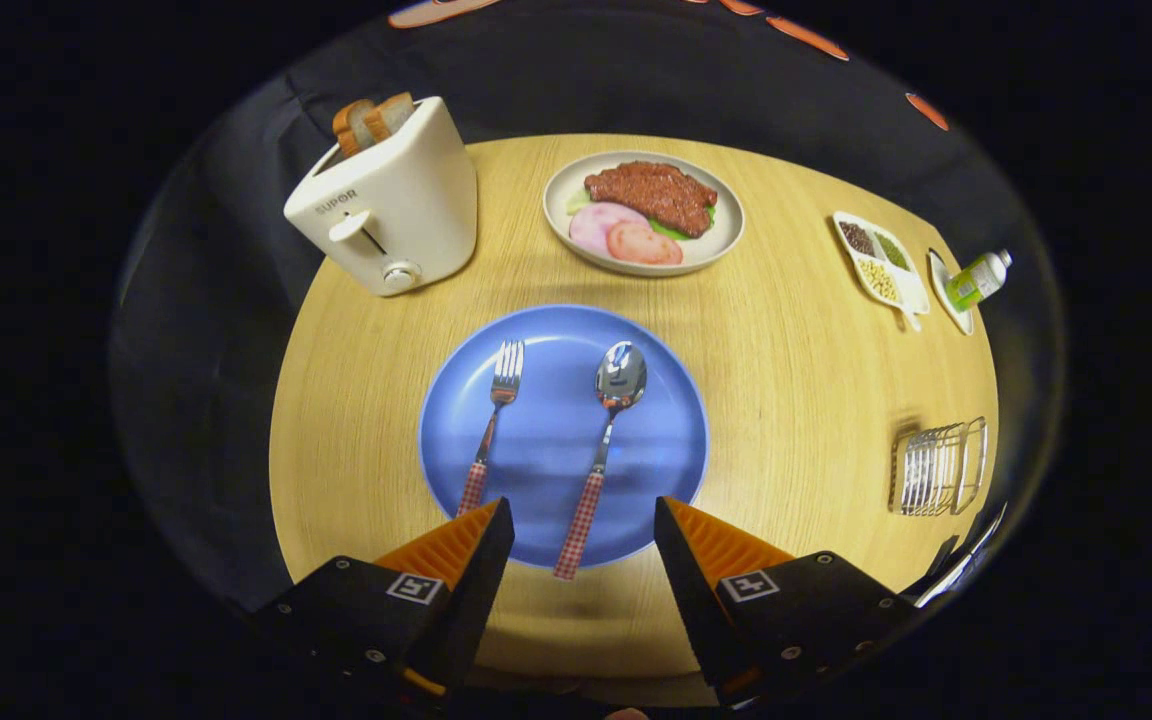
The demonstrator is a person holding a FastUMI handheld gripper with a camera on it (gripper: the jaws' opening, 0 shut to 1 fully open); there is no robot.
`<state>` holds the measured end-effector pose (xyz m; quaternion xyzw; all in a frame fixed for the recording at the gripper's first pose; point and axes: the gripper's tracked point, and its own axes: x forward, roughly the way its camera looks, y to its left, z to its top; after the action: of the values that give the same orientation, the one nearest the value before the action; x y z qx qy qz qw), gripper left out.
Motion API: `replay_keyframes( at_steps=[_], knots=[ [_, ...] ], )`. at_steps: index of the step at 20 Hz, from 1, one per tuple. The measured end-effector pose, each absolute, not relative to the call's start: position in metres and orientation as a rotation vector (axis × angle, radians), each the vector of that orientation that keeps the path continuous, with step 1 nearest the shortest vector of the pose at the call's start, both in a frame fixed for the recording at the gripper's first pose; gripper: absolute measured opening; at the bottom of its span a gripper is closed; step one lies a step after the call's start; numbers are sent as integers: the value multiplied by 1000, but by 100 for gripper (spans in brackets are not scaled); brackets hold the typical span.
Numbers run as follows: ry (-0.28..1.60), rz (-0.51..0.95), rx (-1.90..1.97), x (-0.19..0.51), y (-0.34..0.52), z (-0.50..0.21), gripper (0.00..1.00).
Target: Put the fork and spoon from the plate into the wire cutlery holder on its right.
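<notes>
Tongs [584, 520] gape wide and empty at lower centre, straddling the spoon [604, 450] handle on the blue plate [656, 400], fork [492, 425] just left, so the first pick-up looks pending before swinging to the wire holder [939, 467] at right on the bench [796, 370].
</notes>
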<state>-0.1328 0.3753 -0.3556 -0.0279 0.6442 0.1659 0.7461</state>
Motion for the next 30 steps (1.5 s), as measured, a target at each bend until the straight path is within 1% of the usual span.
replay_keyframes(
  at_steps=[5, 7, 9, 10, 11, 12, 15, 16, 17, 20, 21, 24, 30],
  knots=[
    [1526, 348, -62, -158, 383, -375, 81],
    [1567, 328, -53, -165, 383, -382, 75],
    [1574, 300, -61, -165, 381, -388, 68],
    [1569, 290, -80, -164, 379, -391, 65],
    [1568, 284, -93, -163, 378, -394, 60],
    [1569, 277, -94, -164, 379, -397, 57],
    [1597, 290, -50, -171, 390, -403, 39],
    [1600, 298, -42, -173, 392, -405, 35],
    [1590, 293, -47, -170, 390, -404, 25],
    [1554, 279, -87, -161, 379, -409, 17],
    [1561, 285, -93, -161, 375, -409, 12],
    [1536, 319, -90, -157, 366, -400, 8],
    [1445, 381, -92, -136, 318, -351, 8]
  ],
)
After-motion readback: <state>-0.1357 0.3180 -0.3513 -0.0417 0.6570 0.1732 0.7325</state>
